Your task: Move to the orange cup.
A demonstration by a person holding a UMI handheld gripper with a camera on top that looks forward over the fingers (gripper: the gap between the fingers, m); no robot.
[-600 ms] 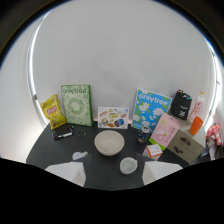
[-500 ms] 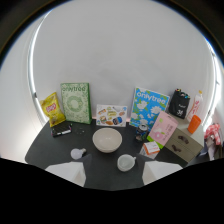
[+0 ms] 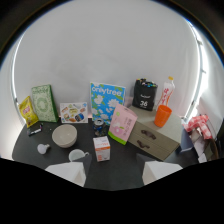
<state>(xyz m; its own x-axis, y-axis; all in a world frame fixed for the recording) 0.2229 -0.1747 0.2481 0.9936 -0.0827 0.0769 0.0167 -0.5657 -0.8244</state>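
The fingers (image 3: 112, 173) are spread apart with nothing between them, hovering above the dark bench (image 3: 60, 160). Just ahead sit a small white box (image 3: 102, 148) and a clear cup (image 3: 76, 155), with a white bowl (image 3: 64, 135) nearby. Well beyond, the orange cup (image 3: 162, 115) stands upright on a grey case (image 3: 152, 139), beside a black pen holder (image 3: 145, 95)

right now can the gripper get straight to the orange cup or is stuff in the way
Probably yes, with a detour. The orange cup stands on the grey case, beyond the open gripper and off to one side; the pink box leans beside that path.
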